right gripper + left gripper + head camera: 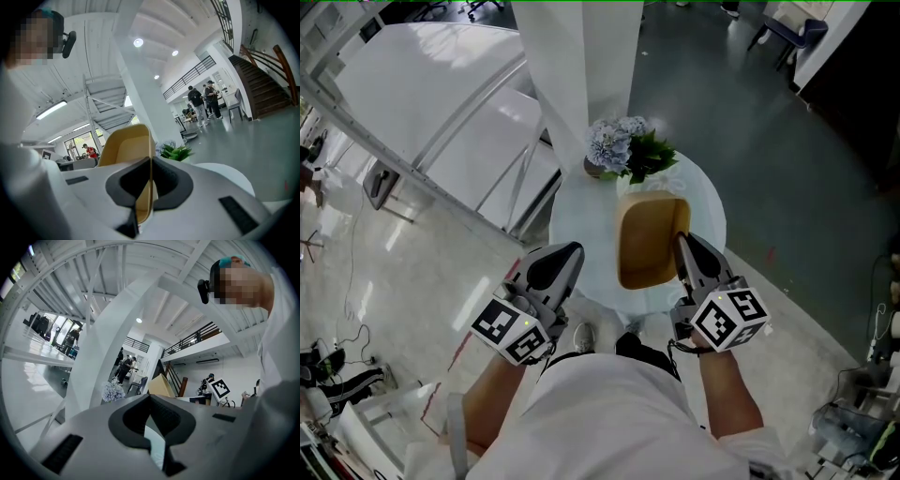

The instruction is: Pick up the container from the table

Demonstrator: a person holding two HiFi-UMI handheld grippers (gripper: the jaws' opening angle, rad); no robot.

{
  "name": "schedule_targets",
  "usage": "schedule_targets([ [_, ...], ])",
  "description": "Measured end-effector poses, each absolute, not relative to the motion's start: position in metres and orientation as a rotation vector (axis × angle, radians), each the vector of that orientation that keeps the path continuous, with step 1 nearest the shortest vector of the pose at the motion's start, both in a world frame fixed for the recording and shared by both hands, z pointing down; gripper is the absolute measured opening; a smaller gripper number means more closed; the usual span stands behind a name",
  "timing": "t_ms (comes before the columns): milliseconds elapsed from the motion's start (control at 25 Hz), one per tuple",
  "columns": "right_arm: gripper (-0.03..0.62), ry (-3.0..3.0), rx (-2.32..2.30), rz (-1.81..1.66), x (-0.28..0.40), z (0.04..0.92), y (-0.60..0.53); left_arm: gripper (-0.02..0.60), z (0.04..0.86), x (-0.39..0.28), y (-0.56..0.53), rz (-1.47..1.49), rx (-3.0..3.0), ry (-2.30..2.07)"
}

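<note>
A tan, open-topped container (pixel 649 239) hangs over the near side of the round white table (pixel 581 225), tilted. My right gripper (pixel 684 246) is shut on the container's right wall. In the right gripper view the thin tan wall (pixel 124 150) runs edge-on between the pads of the right gripper (pixel 150 161). My left gripper (pixel 567 255) is at the table's near left edge, apart from the container, jaws together with nothing in them. In the left gripper view, past the left gripper (pixel 150 397), the container (pixel 161 386) shows to the right.
A pot of pale flowers with green leaves (pixel 619 148) stands at the table's far side, against a white column (pixel 581 66). White stair framing (pixel 441 122) lies to the left. Grey floor surrounds the table. Several people stand far off in the hall (pixel 201 105).
</note>
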State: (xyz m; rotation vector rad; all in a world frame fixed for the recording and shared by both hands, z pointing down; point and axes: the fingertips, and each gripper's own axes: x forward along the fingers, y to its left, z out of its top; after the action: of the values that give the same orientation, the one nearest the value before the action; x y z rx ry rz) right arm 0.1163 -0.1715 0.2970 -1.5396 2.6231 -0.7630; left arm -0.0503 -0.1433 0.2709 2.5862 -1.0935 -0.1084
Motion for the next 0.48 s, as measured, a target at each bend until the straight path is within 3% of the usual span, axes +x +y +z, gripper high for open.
schedule_targets([
  [480, 0.032, 2.628, -1.54, -0.769, 0.1185, 0.3017, -0.1717, 0.02, 0.2753, -0.0447, -0.1449, -0.101, 2.59, -1.085],
])
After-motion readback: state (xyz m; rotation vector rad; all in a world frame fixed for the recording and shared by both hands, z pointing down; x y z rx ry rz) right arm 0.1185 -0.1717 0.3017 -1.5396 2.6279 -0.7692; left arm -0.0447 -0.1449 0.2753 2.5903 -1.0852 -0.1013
